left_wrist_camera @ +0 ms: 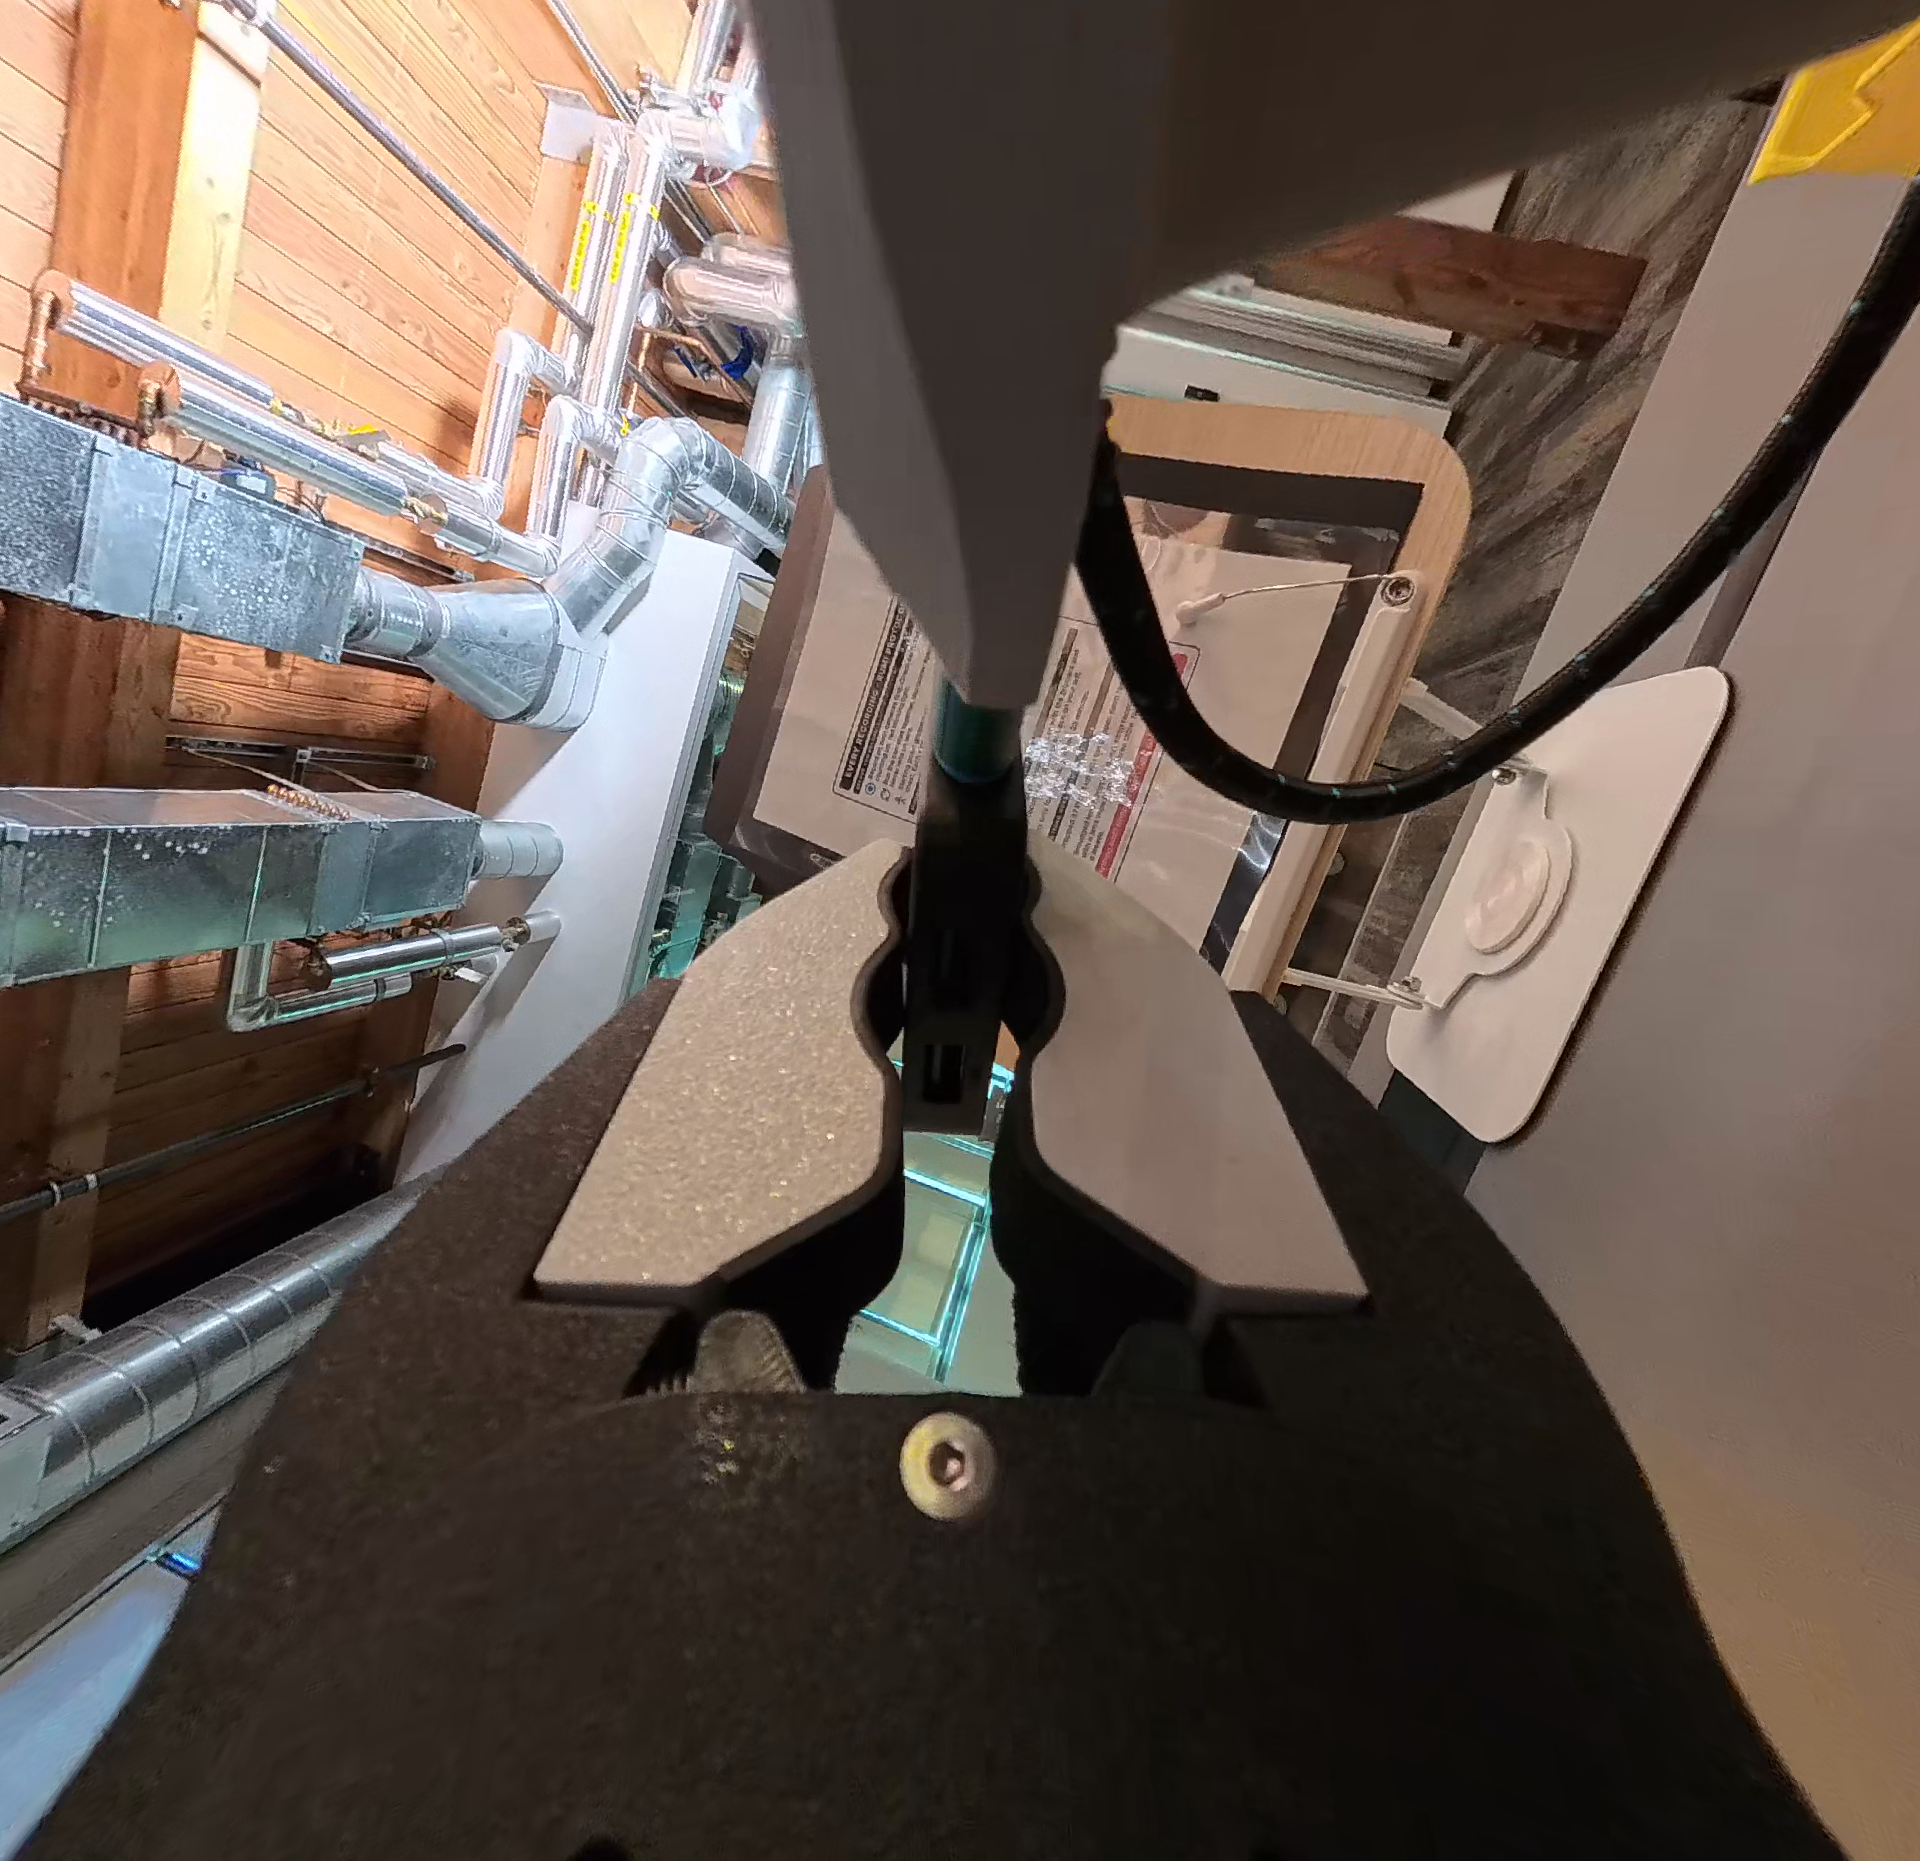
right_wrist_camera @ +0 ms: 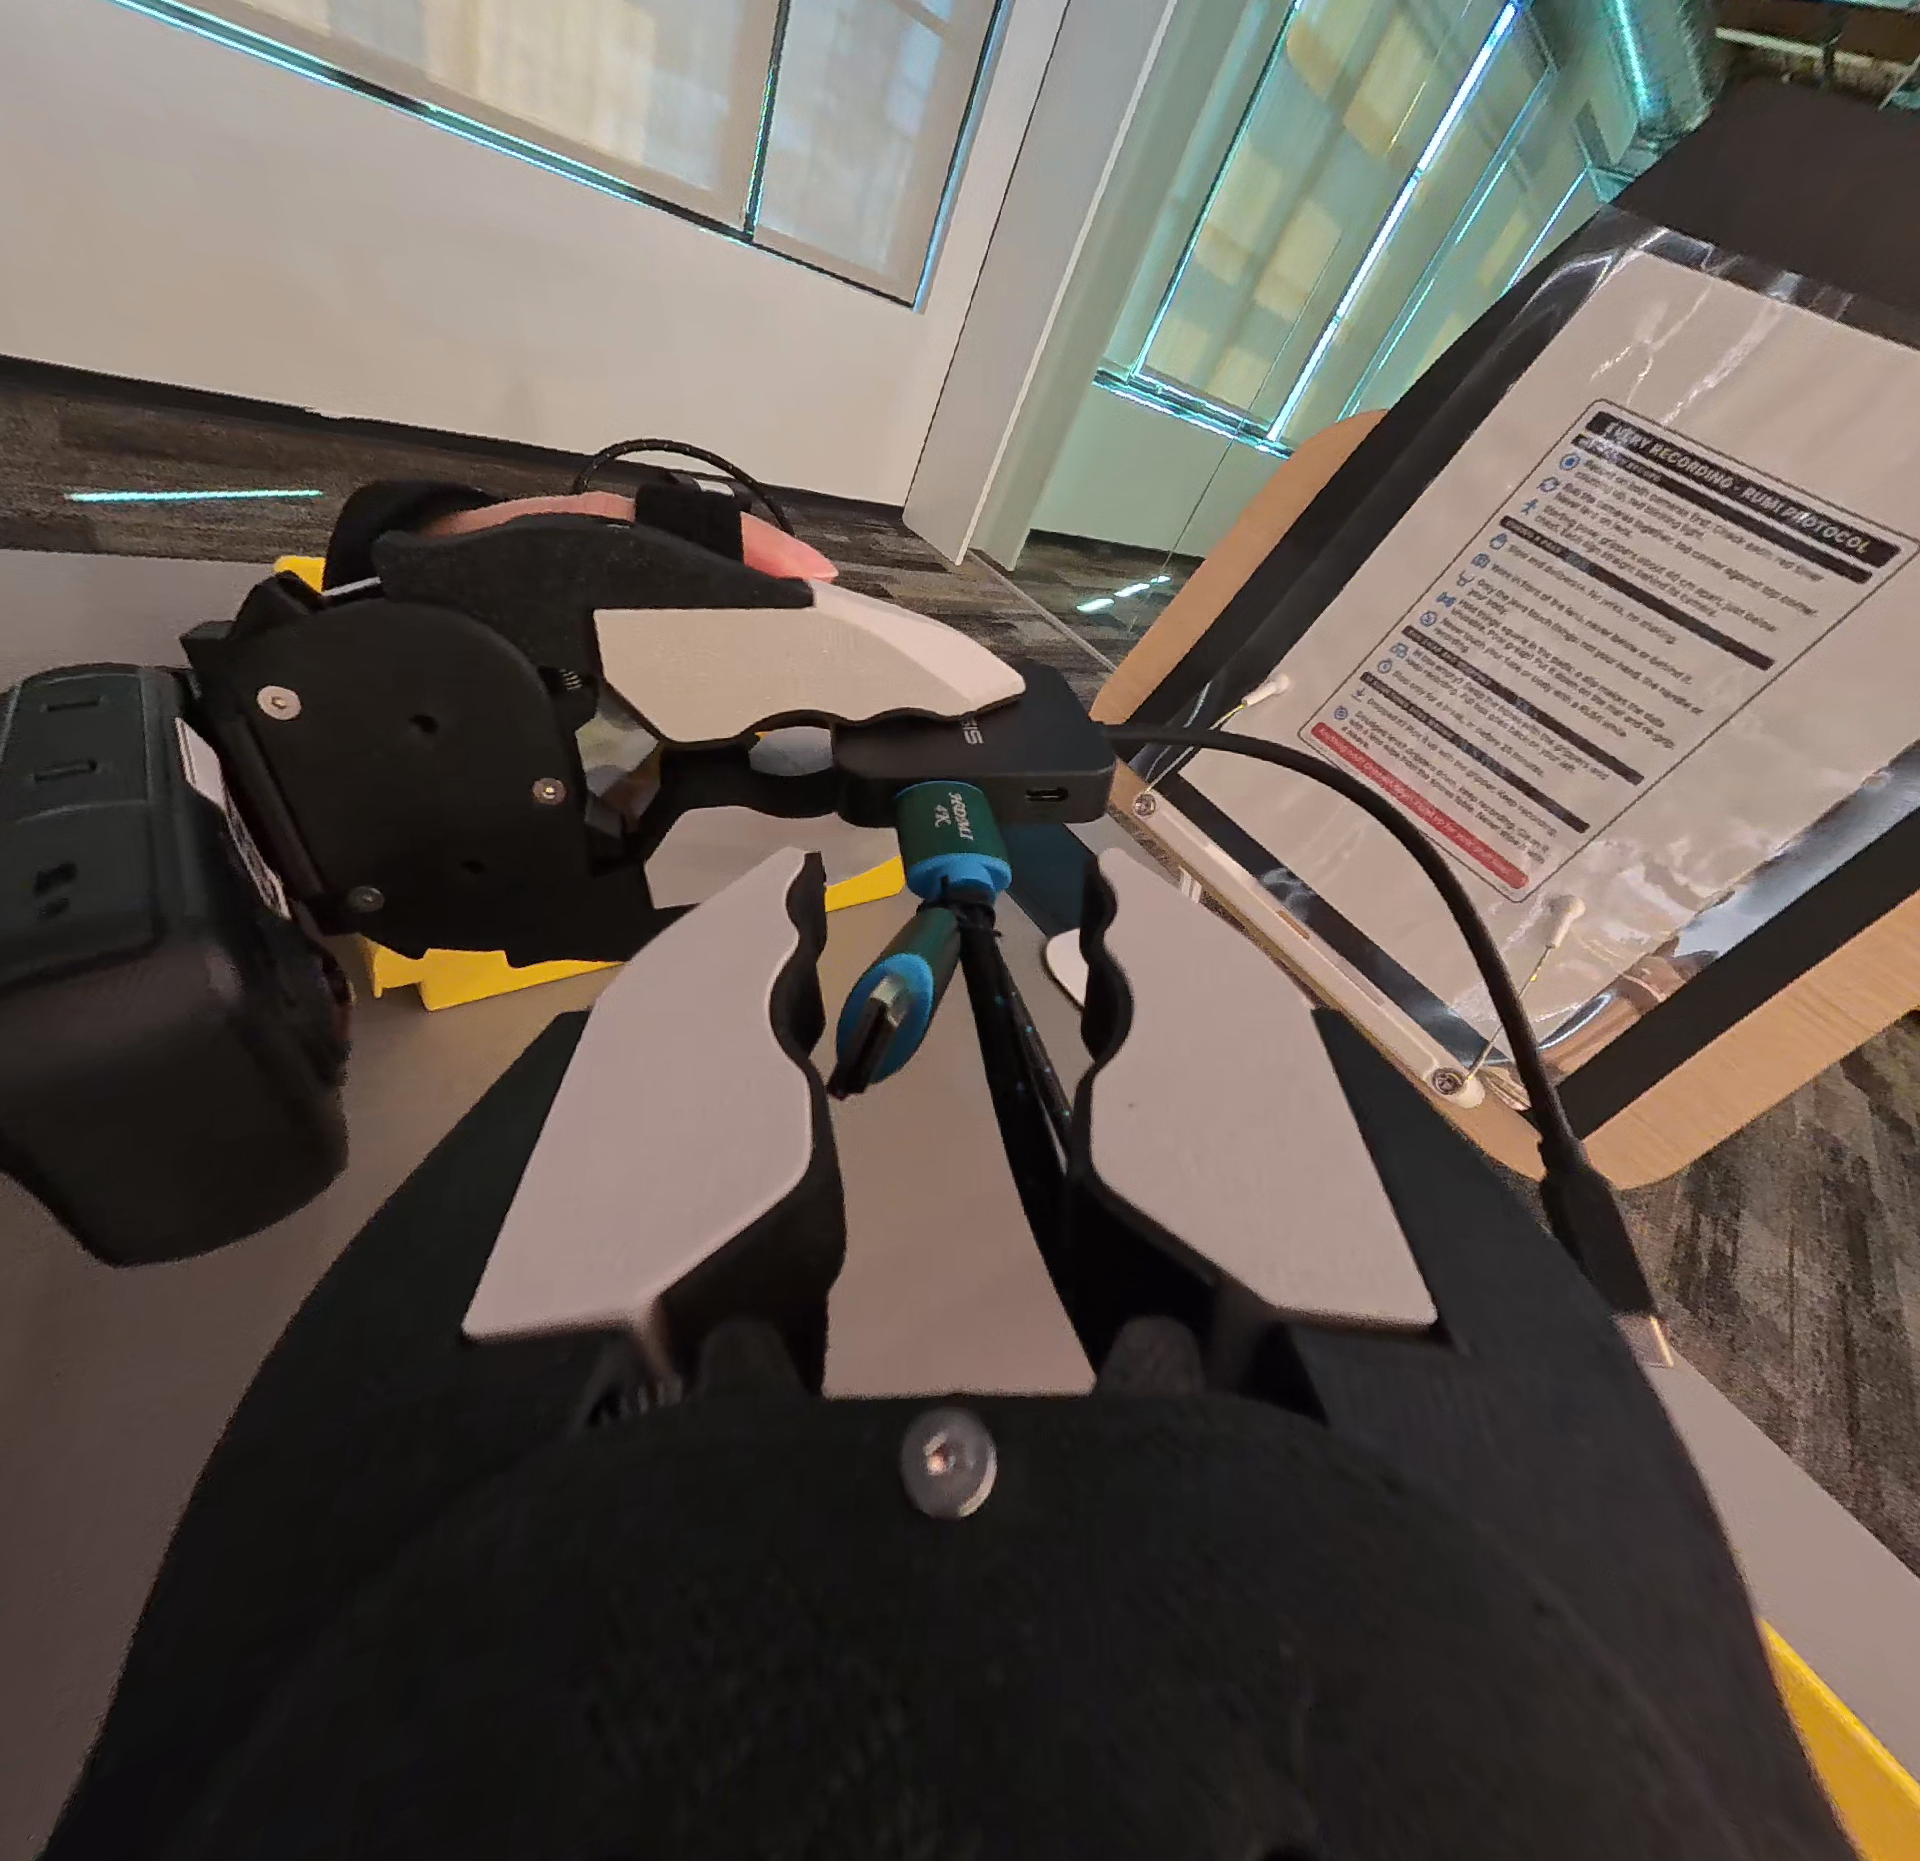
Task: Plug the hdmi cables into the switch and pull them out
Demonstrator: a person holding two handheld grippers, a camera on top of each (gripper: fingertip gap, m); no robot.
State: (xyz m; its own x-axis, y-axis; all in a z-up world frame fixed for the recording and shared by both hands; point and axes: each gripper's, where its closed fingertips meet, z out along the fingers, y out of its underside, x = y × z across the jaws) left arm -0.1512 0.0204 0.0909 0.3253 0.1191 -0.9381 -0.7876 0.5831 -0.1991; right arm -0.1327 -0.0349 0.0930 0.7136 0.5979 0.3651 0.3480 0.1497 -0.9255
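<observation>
In the right wrist view my left gripper (right_wrist_camera: 883,746) comes in from the left, shut on a flat black switch (right_wrist_camera: 997,751) held just above the grey table. One green and blue HDMI plug (right_wrist_camera: 951,835) sits in the switch's near edge. A second, loose HDMI plug (right_wrist_camera: 894,1001) hangs or lies free just below it, between my right gripper's fingers (right_wrist_camera: 686,1084). My right gripper (right_wrist_camera: 951,866) is open around both plugs and touches neither. In the left wrist view my left gripper (left_wrist_camera: 961,876) pinches the switch (left_wrist_camera: 951,980) edge-on, and a teal plug (left_wrist_camera: 971,731) shows beyond it.
A thin black cable (right_wrist_camera: 1455,928) runs from the switch off the table's right edge. A framed sheet on a wooden stand (right_wrist_camera: 1558,668) stands at the right. A yellow block (right_wrist_camera: 468,975) lies under my left gripper. The grey table (right_wrist_camera: 312,1396) extends to the left. One gripper's finger ends stand about 6 cm off the other's.
</observation>
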